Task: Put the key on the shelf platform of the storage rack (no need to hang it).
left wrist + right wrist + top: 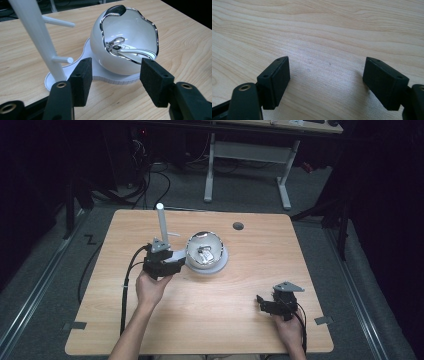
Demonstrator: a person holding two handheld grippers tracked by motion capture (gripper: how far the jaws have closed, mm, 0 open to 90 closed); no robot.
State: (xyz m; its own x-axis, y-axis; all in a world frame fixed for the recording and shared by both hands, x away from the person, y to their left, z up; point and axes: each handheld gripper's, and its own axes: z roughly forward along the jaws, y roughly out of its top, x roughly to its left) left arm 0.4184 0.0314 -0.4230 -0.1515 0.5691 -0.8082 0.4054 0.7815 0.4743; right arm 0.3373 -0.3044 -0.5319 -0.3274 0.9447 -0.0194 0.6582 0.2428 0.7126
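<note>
No brand, label or writing can be read on any item. The white bowl (125, 42) with a chrome rim is seated on the white stand (100, 75), just beside the stand's upright pole (37, 37). A shiny metal piece (120, 46) is seen inside the bowl; its kind cannot be made out. The left gripper (115, 81) is held just before the bowl, jaws apart, nothing clamped. The right gripper (325, 83), well apart from the bowl, is spread over bare table (324, 30). The pole's top is cut off in the left gripper view.
</note>
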